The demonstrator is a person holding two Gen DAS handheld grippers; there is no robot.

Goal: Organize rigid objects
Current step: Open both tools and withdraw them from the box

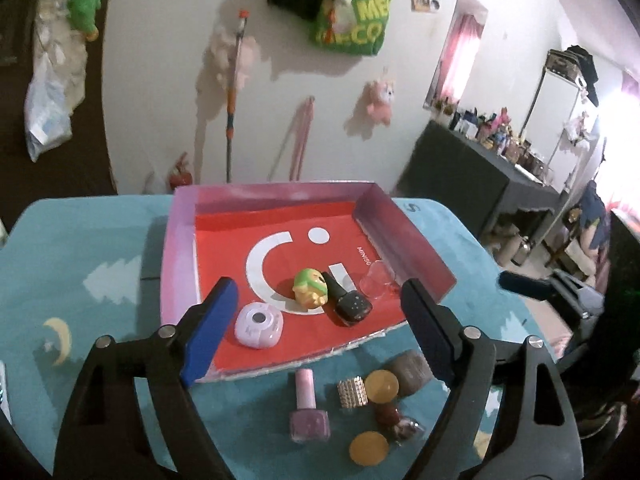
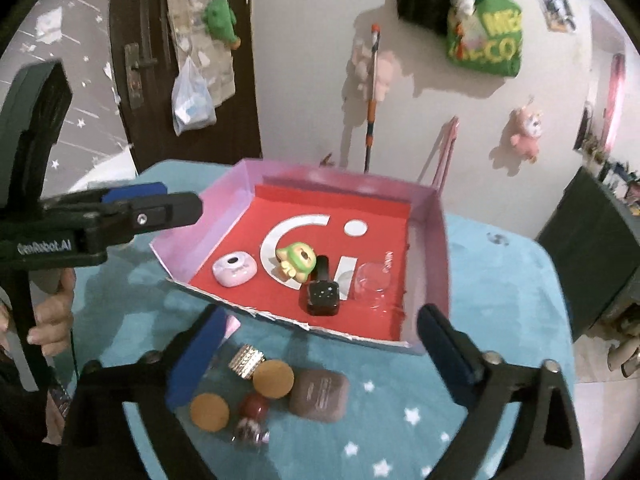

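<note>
I hold both claws spread wide and empty: the left gripper [image 1: 320,316] above the tray's near edge, the right gripper [image 2: 320,356] above the loose pile on the blue cloth [image 2: 500,360]. Inside the red tray [image 1: 176,264], near its front edge, lie a lilac round case [image 1: 259,325], a green-capped figure [image 1: 311,287], a black polish bottle [image 1: 349,302] and a clear piece [image 1: 378,280]. On the cloth just off that edge sit a pink polish bottle [image 1: 307,412], a studded ring [image 1: 352,393], two amber discs [image 1: 382,387], a brown case [image 2: 319,396] and a dark red bead [image 2: 254,405].
</note>
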